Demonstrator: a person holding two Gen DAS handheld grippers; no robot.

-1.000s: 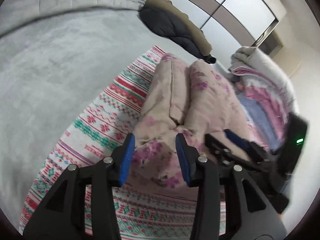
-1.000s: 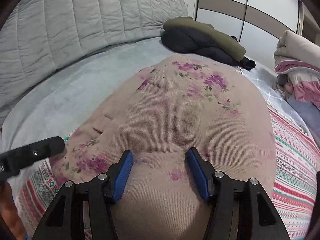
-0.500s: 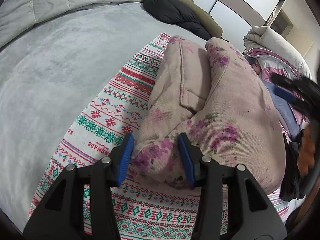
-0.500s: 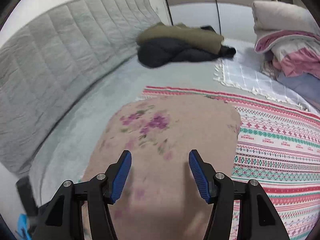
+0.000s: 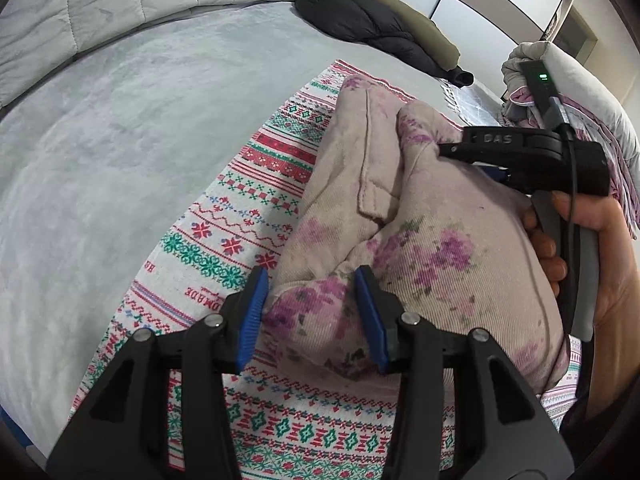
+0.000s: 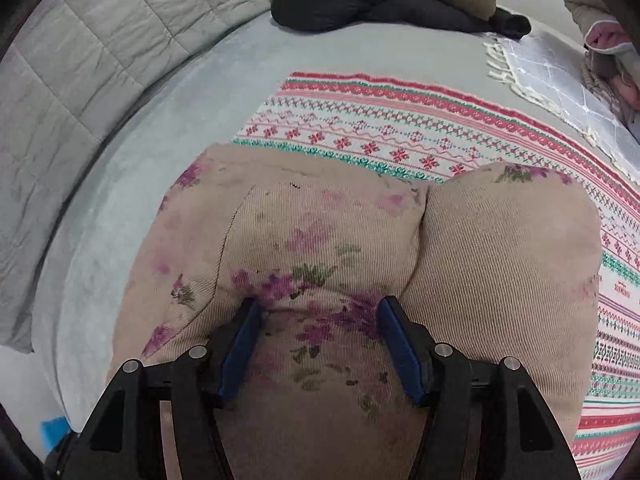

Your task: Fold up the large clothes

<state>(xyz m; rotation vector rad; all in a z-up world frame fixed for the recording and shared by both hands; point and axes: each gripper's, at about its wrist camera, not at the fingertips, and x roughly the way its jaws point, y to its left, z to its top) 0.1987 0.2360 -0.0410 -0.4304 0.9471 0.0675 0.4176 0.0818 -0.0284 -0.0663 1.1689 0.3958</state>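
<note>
Item: 1 padded floral garment (image 5: 432,240), bunched into 2 lobes, lying centre frame on 1 striped patterned cloth (image 5: 240,216).

Left gripper (image 5: 316,316): pinching the garment's lower corner, pads pressing both sides. Right gripper (image 6: 320,344): jaws sinking into the bulging fabric, apparently clamping a thick fold.

Risks: the bulky padding is likely springing back, so either grip may be slipping off; the 2 lobes may be folding unevenly; the cloth beneath may be dragging along.

Also: 1 dark jacket (image 5: 376,28) upper centre; 1 bedding pile (image 5: 568,80) upper right; 1 person's hand (image 5: 576,240) at the right edge.

Beige purple-flowered garment (image 5: 420,240) on red-green patterned white cloth (image 5: 248,216).
</note>
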